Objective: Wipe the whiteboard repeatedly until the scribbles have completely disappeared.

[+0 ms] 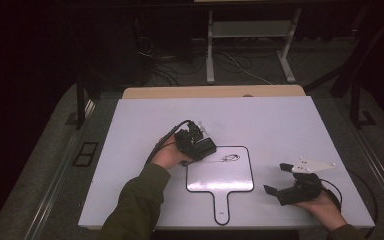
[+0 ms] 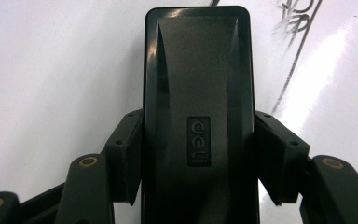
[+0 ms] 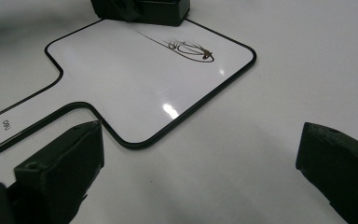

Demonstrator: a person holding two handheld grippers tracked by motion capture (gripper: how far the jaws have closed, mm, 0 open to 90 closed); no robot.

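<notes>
Between the jaws of the left gripper (image 1: 203,149), clamped lengthwise: 1 black eraser (image 2: 198,107), at the whiteboard's (image 1: 220,175) top-left corner, scribble (image 1: 231,158) just right. Right gripper (image 1: 277,179) farther off, spread wide, idle.

One black eraser (image 2: 198,116), one paddle-shaped whiteboard (image 1: 220,182), one scribble (image 1: 230,158), one white table (image 1: 280,125), two claws.

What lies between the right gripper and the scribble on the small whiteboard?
Nothing: in the right gripper view, bare table and clean whiteboard stretch from the open right gripper to the scribble.
</notes>
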